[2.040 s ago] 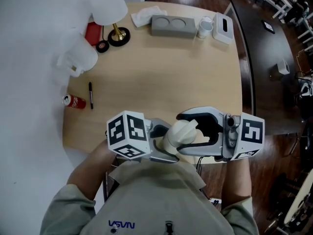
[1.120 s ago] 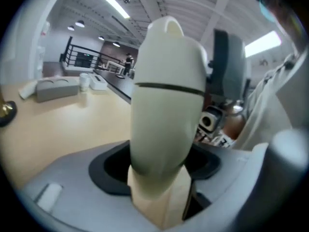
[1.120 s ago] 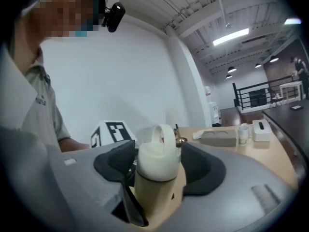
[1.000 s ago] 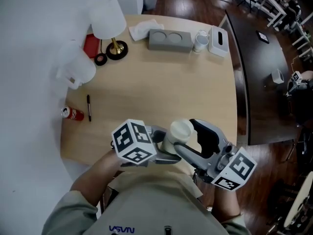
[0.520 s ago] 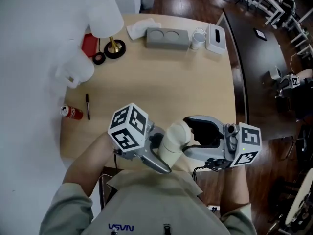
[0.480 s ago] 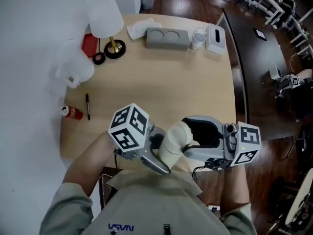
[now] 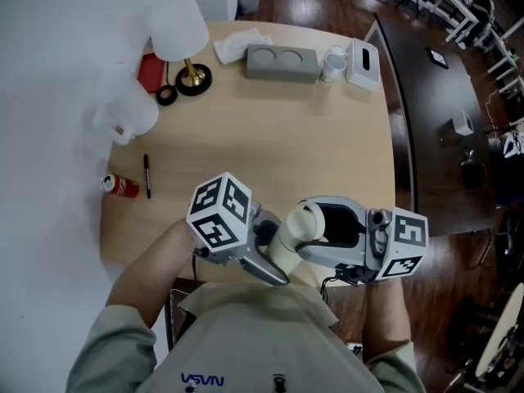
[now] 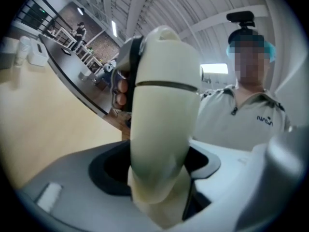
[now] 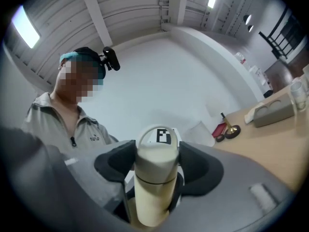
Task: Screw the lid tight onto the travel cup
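1. Travel cup (image 7: 288,240): cream, off the table (image 7: 270,129), in the air over the near edge, right in front of the person's chest. It's tilted, base toward the person and lid end pointing away and to the right in the head view.
2. Left gripper (image 7: 274,257): jaws clamped on the cup's lower body. In the left gripper view the body fills the gap, with a dark pad tight on each side.
3. Right gripper (image 7: 309,229): comes in from the opposite side, jaws around the lid (image 7: 305,217). The jaws have just been closing with the lid between them. In the right gripper view the pads sit against both flanks of the lid.
4. The lid is on the cup. A thin dark seam (image 8: 166,85) rings it where lid meets body. Can't tell whether it's fully tight.
5. Marker cubes: the left one is just left of the cup, the right one at the far right end of its gripper.
6. The rest of the table is well apart from the cup:
   - left side: pen (image 7: 147,176) beside a soda can (image 7: 119,186)
   - far edge: lamp (image 7: 182,31), grey two-well holder (image 7: 282,62), white mug (image 7: 332,62), tissue box (image 7: 362,64)
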`<state>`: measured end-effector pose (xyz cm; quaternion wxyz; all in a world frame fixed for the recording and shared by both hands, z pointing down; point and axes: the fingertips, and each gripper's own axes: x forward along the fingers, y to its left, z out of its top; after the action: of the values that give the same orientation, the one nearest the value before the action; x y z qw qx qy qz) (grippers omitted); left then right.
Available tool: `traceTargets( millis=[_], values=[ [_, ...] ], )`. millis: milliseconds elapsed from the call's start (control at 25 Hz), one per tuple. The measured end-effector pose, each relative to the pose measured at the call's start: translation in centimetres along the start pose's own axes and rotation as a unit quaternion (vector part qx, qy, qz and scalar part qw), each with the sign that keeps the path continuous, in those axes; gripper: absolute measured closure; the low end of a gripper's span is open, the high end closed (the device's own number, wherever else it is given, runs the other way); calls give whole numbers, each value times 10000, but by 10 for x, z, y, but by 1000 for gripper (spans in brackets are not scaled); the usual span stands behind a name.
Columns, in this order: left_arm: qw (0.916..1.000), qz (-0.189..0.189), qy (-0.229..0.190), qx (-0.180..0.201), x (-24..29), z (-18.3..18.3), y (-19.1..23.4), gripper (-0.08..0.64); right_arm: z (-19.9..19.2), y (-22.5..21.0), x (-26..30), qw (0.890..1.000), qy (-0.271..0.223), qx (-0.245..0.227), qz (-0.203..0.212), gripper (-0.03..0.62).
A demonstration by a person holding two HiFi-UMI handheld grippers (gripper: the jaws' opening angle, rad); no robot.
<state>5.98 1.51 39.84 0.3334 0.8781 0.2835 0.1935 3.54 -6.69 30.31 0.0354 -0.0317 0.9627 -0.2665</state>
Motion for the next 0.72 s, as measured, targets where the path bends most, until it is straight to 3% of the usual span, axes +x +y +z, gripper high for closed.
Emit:
traceTargets(
  millis=[120, 240, 360, 600, 640, 720],
  values=[
    [9976, 542, -391, -164, -12, 5, 20, 232, 2, -19, -6, 9978, -174, 43, -636, 310],
    [9874, 1390, -708, -276, -24, 12, 44, 235, 3, -43, -17, 9893, -420, 252, -1377, 310],
    [9643, 2487, -855, -309, -37, 16, 70, 238, 2, -69, -32, 9704, -765, 694, -2181, 311],
    [9030, 4258, -529, -202, -47, 8, 103, 241, -18, -103, -51, 9218, -1229, 1660, -3279, 311],
    [8968, 4393, -484, -186, -47, 5, 107, 242, -22, -106, -52, 9160, -1273, 1770, -3366, 311],
    [8976, 4367, -547, -241, -44, 2, 108, 242, -26, -107, -53, 9110, -1299, 1845, -3454, 311]
  ],
)
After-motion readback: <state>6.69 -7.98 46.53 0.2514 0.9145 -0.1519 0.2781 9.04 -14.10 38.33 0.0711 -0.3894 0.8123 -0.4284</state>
